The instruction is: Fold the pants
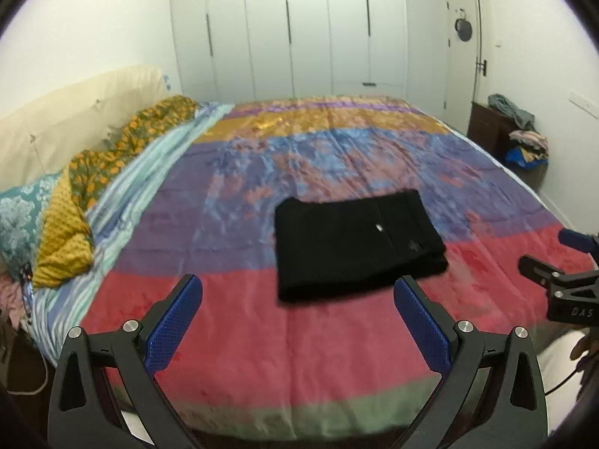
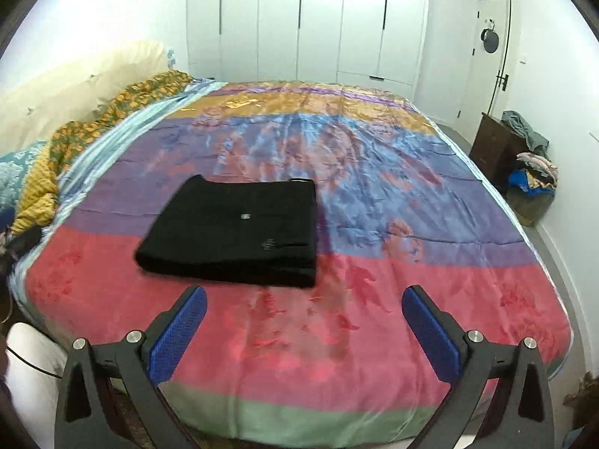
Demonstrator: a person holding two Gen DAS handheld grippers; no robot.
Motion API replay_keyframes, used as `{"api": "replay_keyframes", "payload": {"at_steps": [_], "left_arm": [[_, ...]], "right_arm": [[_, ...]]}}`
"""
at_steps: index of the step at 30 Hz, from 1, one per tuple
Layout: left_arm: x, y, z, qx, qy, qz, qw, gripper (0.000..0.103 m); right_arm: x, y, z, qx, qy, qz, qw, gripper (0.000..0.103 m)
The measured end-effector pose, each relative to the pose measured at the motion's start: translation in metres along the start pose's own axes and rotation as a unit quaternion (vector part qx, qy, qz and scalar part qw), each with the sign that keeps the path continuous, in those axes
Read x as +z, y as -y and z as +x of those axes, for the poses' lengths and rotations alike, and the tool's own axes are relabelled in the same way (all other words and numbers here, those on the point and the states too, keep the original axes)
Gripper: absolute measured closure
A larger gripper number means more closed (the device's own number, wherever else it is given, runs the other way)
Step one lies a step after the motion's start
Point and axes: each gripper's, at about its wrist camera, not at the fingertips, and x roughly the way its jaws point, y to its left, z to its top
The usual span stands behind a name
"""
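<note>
Black pants [image 1: 355,241] lie folded into a flat rectangle on the striped bedspread [image 1: 262,336], seen again in the right wrist view as the pants [image 2: 239,234]. My left gripper [image 1: 297,292] hovers above the red stripe, short of the pants' near edge, open with nothing between its blue pads [image 1: 176,321]. My right gripper [image 2: 305,303] is open too, empty, near and to the right of the pants. The right gripper [image 1: 561,280] also shows at the right edge of the left wrist view.
Pillows and a yellow patterned blanket [image 1: 97,172] lie at the head of the bed on the left. White wardrobe doors [image 1: 288,30] stand behind. A dark cabinet [image 1: 490,127] with heaped clothes [image 1: 528,146] sits at the far right by a door.
</note>
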Motion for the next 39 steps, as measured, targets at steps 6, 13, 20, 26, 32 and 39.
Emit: {"api": "replay_keyframes", "payload": {"at_steps": [6, 13, 20, 26, 32, 39], "left_arm": [[-0.009, 0.008, -0.005, -0.011, -0.016, 0.000, 0.9998, 0.001], [-0.012, 0.010, -0.007, -0.007, -0.016, -0.005, 0.9998, 0.001], [-0.022, 0.003, -0.006, -0.005, -0.027, -0.012, 0.9996, 0.001], [-0.027, 0.004, -0.004, -0.019, -0.051, -0.019, 0.9984, 0.000], [-0.025, 0.008, -0.013, -0.029, -0.060, -0.024, 0.9975, 0.000], [-0.024, 0.011, -0.020, -0.013, -0.063, -0.015, 0.9978, 0.001]], "right_arm": [[-0.011, -0.015, -0.026, -0.011, 0.048, -0.013, 0.999, 0.000], [-0.017, -0.028, -0.020, -0.019, 0.021, -0.035, 0.999, 0.000], [-0.025, -0.037, -0.021, -0.014, 0.001, -0.015, 1.000, 0.000], [-0.026, -0.035, -0.023, -0.005, -0.012, 0.006, 1.000, 0.000], [-0.023, -0.033, -0.033, 0.001, -0.014, 0.016, 1.000, 0.000], [-0.019, -0.038, -0.042, 0.003, -0.011, 0.012, 1.000, 0.000]]}}
